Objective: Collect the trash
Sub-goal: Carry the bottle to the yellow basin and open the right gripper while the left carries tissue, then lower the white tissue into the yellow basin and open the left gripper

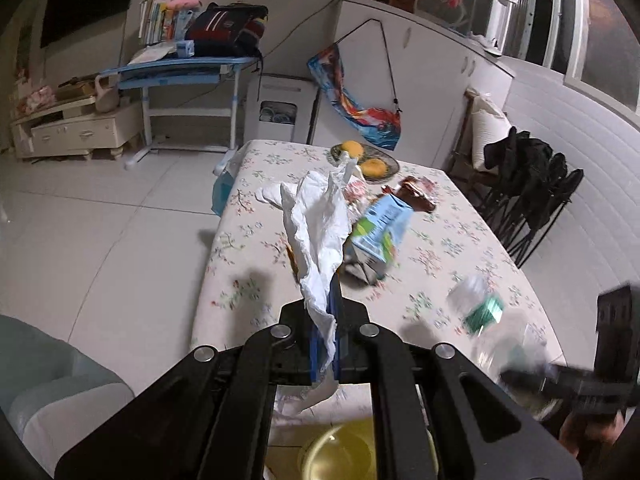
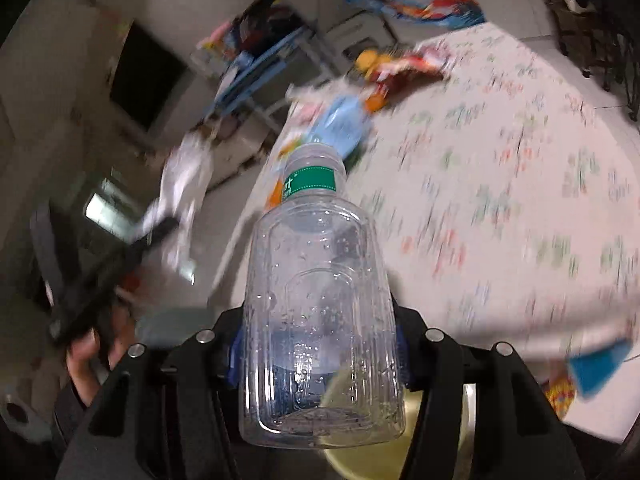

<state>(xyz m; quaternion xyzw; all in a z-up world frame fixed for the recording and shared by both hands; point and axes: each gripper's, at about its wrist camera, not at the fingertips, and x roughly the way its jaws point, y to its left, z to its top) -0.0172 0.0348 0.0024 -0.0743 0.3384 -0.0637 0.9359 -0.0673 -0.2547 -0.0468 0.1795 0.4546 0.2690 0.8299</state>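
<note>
In the left wrist view my left gripper (image 1: pixel 324 320) is shut on a crumpled white tissue (image 1: pixel 316 236) that sticks up from its blue pads above the table's near end. My right gripper (image 2: pixel 320 344) is shut on a clear empty plastic bottle (image 2: pixel 320 300) with a green neck label, its mouth pointing away from me. That bottle (image 1: pixel 480 308) and the right gripper (image 1: pixel 576 384) show blurred at the right of the left view. The left gripper with the tissue (image 2: pixel 180 184) appears blurred at the left of the right view. A blue milk carton (image 1: pixel 380 232) and a brown wrapper (image 1: pixel 412 196) lie on the floral tablecloth (image 1: pixel 460 248).
A yellowish bowl (image 1: pixel 340 452) sits just below both grippers at the table's near edge. A plate with oranges (image 1: pixel 368 162) stands at the far end. Dark folding chairs (image 1: pixel 532 188) line the right side. Tiled floor (image 1: pixel 100 220) opens to the left, with a blue desk (image 1: pixel 180 72) beyond.
</note>
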